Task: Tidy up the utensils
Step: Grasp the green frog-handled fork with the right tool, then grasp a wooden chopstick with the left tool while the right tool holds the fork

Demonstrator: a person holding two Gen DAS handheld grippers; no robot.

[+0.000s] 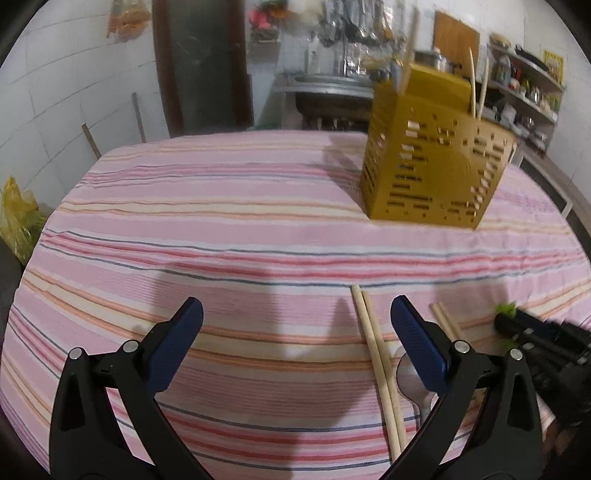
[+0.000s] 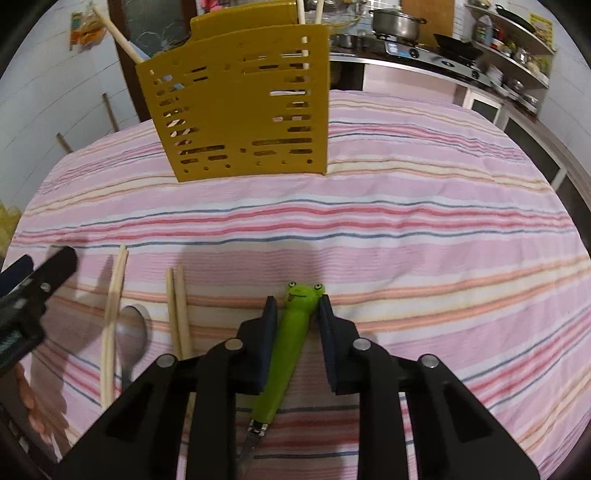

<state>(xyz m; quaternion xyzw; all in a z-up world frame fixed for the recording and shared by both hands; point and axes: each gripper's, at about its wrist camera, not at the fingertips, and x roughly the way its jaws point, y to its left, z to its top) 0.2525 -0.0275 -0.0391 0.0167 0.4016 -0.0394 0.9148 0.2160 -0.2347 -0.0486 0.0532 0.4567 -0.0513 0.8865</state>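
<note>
Fingers of the right gripper (image 2: 295,306) stand narrow around the green frog-headed handle of a utensil (image 2: 291,343). The left pad touches the handle, while a thin gap shows between the right pad and the handle lower down, so I cannot tell whether the grip is firm. That utensil lies flat on the striped pink tablecloth (image 2: 406,229), frog head pointing to the far side, its metal end running back under the gripper.

Over on the left, the left gripper (image 1: 295,314) has its blue-padded fingers spread wide with nothing between them, low over the cloth. Just right of its middle lies a pair of wooden chopsticks (image 1: 376,354), side by side and touching. A metal spoon (image 1: 408,380) lies just right of them, partly hidden behind the right finger. A second pair of chopsticks (image 1: 445,319) lies further right, between the spoon and the green utensil.

On the far side of the table stands a yellow slotted utensil holder (image 2: 243,107), upright, with several chopsticks (image 2: 301,11) sticking up out of it. Behind the table, a kitchen counter with a pot (image 2: 395,22) and shelves is in view.
</note>
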